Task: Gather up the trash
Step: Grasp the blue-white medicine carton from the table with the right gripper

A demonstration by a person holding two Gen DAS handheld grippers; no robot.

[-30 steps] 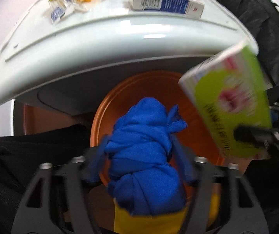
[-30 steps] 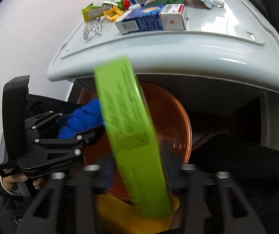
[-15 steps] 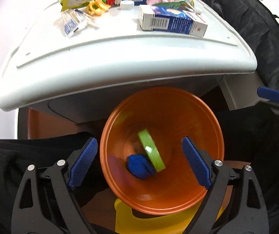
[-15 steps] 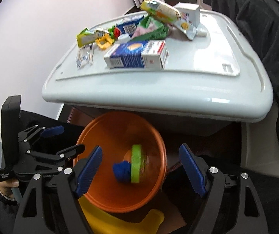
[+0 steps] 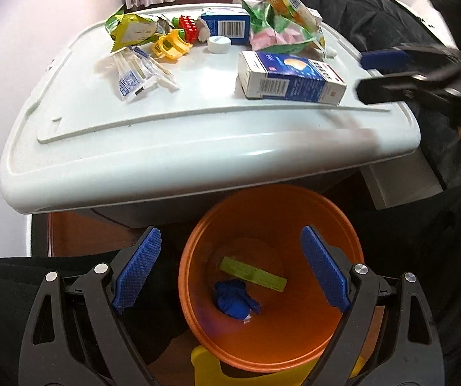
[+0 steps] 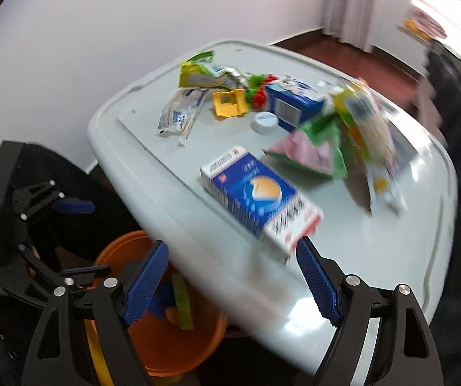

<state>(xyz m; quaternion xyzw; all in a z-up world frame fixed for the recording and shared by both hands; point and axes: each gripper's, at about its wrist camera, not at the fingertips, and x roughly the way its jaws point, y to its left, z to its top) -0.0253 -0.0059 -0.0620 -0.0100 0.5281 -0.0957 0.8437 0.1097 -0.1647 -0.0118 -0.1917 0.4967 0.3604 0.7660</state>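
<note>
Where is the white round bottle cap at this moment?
In the left wrist view, the white round bottle cap lies on the white lid, between the yellow plastic clip and the blue barcode carton.

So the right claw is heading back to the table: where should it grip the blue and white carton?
The blue and white carton lies flat near the front edge of the table. Bring the open right claw down from above, closing across its two long sides at mid-length, clear of other litter.
</note>
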